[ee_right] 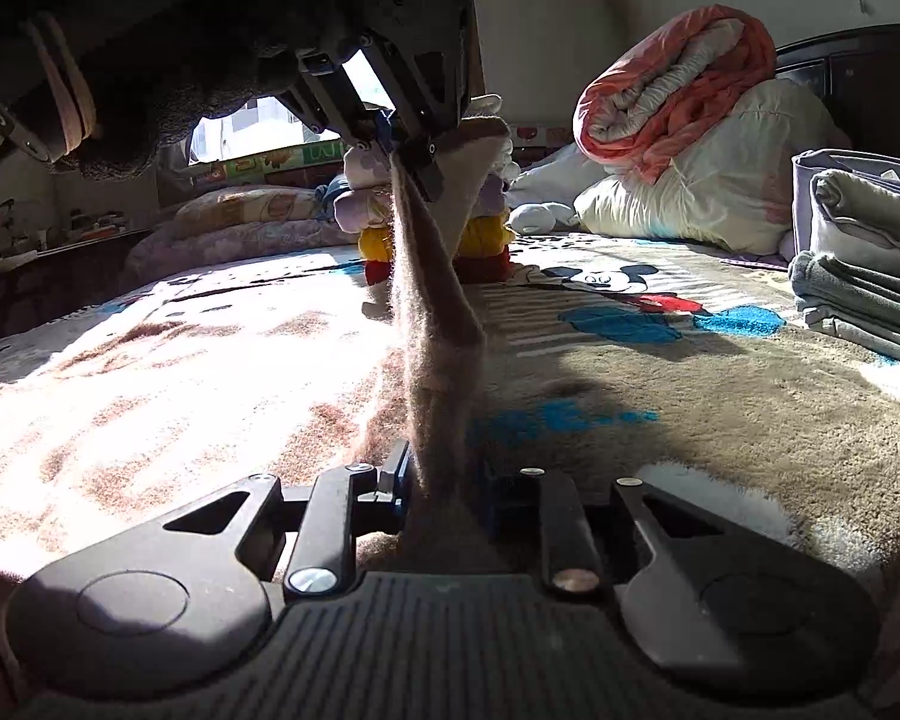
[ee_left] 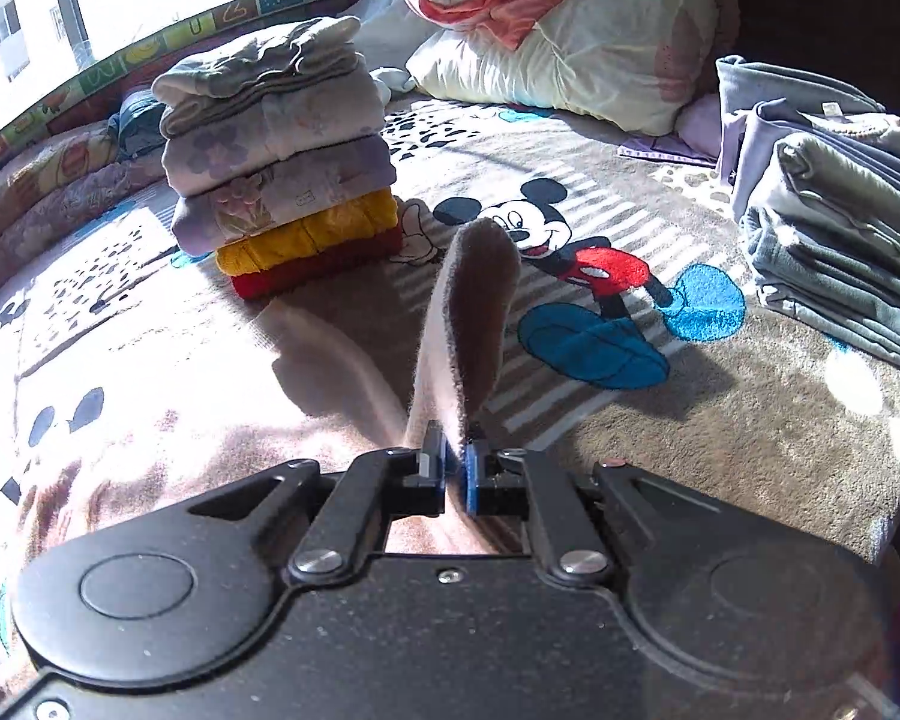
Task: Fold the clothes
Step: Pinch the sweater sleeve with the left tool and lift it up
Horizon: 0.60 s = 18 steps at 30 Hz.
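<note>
I see open blanket [ee_left: 660,438] ahead of me; the folded stack [ee_left: 282,162] blocks front-left, the grey pile [ee_left: 840,240] walls off the right, and the rolled quilt [ee_left: 570,18] closes the far end.

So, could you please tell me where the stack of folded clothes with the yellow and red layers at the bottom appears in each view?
Left wrist view: the stack of folded clothes stands upper left on the bed, in full view.
Right wrist view: the same stack sits at upper centre, largely hidden behind the left gripper and the hanging brown fleece garment.
Shared landmark: the Mickey Mouse print just right of it.
</note>
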Each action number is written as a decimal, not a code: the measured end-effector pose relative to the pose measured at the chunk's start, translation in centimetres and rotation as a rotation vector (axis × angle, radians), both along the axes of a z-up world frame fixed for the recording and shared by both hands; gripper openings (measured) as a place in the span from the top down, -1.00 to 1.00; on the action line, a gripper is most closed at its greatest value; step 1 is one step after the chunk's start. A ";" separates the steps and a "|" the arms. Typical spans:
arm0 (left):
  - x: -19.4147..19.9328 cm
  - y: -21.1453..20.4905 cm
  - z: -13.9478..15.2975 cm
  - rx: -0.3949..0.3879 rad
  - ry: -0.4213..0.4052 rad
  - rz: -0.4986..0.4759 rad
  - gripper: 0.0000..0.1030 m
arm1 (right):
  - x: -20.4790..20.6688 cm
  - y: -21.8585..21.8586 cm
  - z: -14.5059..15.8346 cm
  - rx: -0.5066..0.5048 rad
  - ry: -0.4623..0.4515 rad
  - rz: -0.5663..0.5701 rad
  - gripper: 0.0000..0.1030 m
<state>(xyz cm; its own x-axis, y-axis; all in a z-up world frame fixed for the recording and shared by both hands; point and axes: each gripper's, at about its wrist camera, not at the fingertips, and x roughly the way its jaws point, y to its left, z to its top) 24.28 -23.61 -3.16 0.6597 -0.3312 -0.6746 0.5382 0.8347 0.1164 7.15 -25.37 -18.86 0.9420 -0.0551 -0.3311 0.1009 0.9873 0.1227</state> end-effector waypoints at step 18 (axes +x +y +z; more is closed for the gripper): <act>2.1 17.2 1.4 -0.432 0.083 0.198 0.91 | -4.0 7.2 4.9 -0.186 -0.128 0.255 0.80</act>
<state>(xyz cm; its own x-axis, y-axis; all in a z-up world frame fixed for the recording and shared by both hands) 26.43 -6.44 -1.72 0.6883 -0.4659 -0.5561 0.3568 0.8848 -0.2997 3.15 -18.14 -13.95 0.9666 0.1391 -0.2152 -0.1566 0.9854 -0.0663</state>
